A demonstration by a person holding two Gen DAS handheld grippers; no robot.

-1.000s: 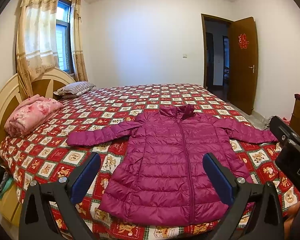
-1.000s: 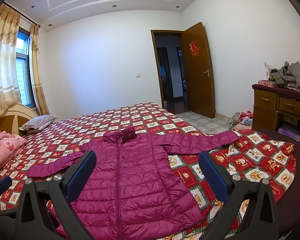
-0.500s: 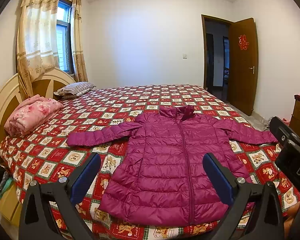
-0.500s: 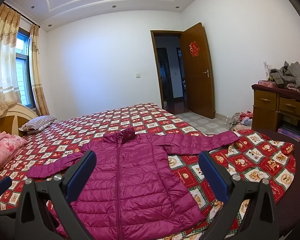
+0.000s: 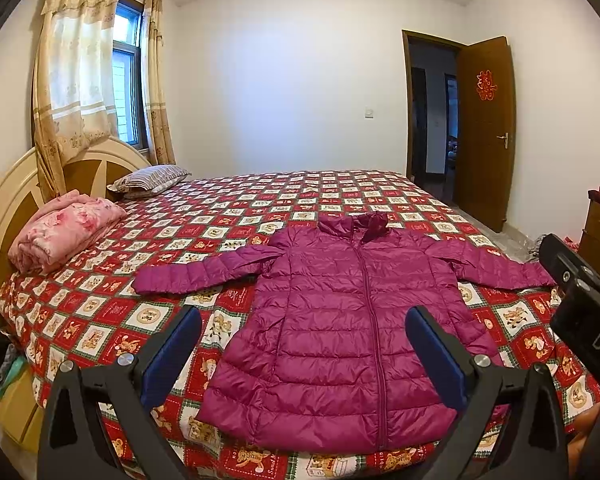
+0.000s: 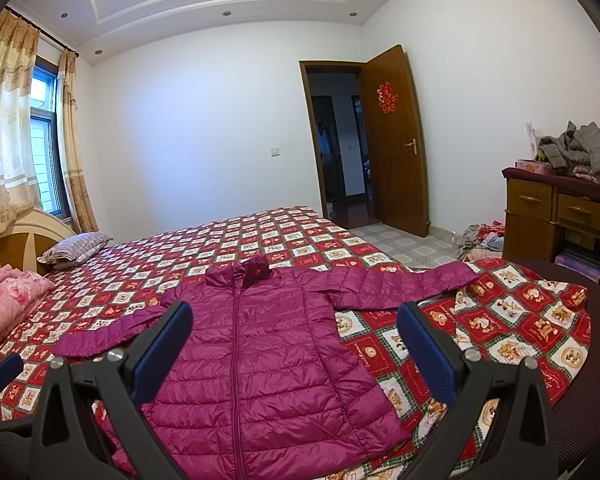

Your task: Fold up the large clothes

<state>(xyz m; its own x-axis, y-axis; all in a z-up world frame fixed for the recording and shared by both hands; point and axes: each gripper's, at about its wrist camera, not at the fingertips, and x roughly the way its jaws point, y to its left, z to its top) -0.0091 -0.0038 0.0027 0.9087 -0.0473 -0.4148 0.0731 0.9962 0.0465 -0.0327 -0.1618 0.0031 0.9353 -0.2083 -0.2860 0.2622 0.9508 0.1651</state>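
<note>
A magenta quilted puffer jacket (image 5: 340,320) (image 6: 268,352) lies flat and zipped on the bed, collar toward the far side, both sleeves spread out sideways. My left gripper (image 5: 303,336) hovers open above the jacket's near hem, nothing between its blue pads. Farther right, my right gripper (image 6: 294,334) also stands open over the jacket's lower half, holding nothing. The right gripper's body shows at the right edge of the left wrist view.
The bed carries a red patterned bedspread (image 5: 112,312) (image 6: 500,320). A folded pink blanket (image 5: 64,236) and a striped pillow (image 5: 152,178) lie by the headboard. A wooden dresser (image 6: 560,216) with piled clothes stands at right, and an open door (image 6: 396,152) beyond.
</note>
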